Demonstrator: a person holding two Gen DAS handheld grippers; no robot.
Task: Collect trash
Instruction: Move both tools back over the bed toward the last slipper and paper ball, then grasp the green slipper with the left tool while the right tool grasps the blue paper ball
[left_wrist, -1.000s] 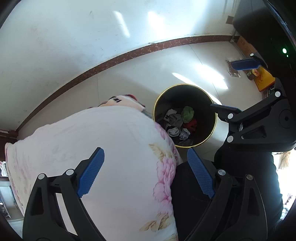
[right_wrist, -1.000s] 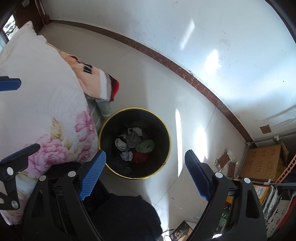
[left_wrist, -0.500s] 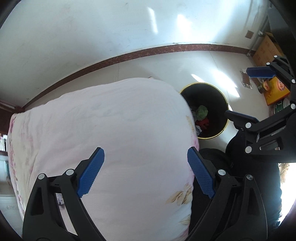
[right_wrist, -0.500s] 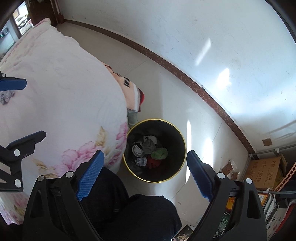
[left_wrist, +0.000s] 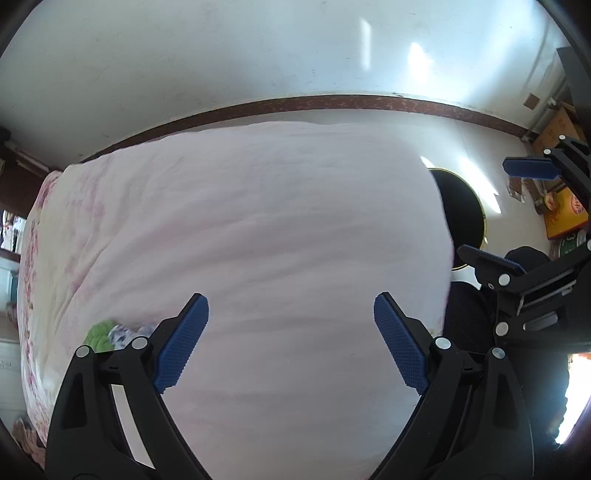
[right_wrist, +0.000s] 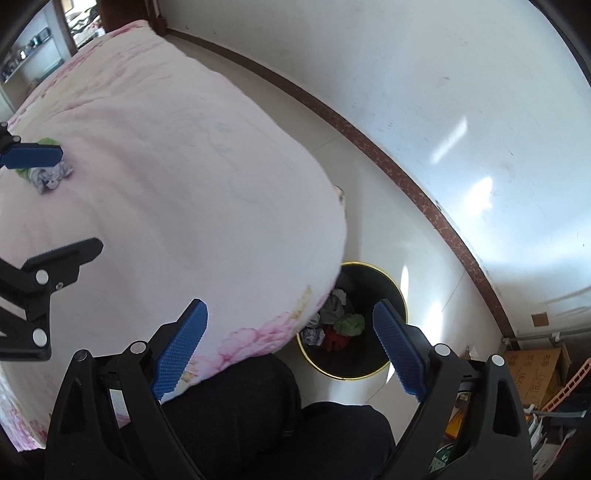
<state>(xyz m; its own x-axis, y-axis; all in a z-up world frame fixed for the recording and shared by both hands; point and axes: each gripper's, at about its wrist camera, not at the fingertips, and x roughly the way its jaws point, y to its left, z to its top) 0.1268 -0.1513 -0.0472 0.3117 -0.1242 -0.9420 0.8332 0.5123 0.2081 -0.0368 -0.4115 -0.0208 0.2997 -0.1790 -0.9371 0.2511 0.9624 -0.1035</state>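
Two crumpled scraps, one green (left_wrist: 96, 334) and one grey-white (left_wrist: 122, 338), lie touching each other on the bed (left_wrist: 258, 229), at its left side; these are judged to be the trash not yet collected. No other loose scrap shows on the bedcover. To the right, on the floor just beside the bed's edge, stands the black bin (right_wrist: 384, 295) with a gold rim. It already contains several crumpled pieces, among them green, red and grey ones, so the task appears partly done.

Left gripper (left_wrist: 291, 341): held above the bedcover, pointing across the bed toward the wall. Its jaws are spread wide and hold nothing. The two scraps lie just left of its left finger.

Right gripper (right_wrist: 290, 345): held above the person's dark-trousered knees (right_wrist: 288, 424), aimed toward the bed's edge and the bin. Its jaws are likewise spread wide and empty.
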